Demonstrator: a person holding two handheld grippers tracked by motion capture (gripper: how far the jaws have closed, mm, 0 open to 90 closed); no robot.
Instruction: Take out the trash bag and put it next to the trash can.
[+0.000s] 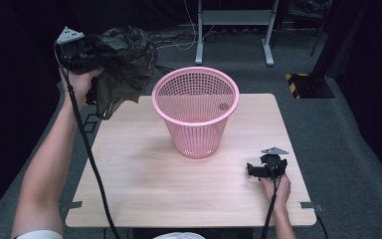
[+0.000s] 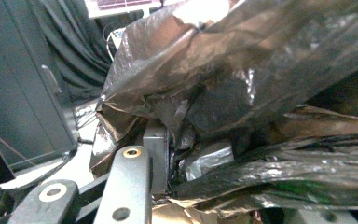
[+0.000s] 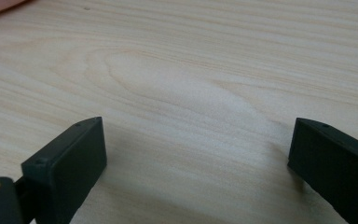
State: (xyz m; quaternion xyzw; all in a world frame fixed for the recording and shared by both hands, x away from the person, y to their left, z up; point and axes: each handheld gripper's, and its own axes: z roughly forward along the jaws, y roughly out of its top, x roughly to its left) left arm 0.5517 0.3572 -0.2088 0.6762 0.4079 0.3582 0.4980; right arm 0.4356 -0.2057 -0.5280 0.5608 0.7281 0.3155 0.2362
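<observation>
Here, at the upper left of the high view, the left gripper (image 1: 87,55) is raised above the table's (image 1: 144,189) edge, its jaws clamped on a crumpled black plastic bag (image 1: 124,64) that hangs to its right, beside the pink basket's (image 1: 195,112) rim. In the left gripper view, the bag bunches over the jaws. At lower right, the right gripper (image 1: 252,171) rests on the table, jaws apart.

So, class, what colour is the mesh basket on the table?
Pink basket, clearest in the high view.
</observation>
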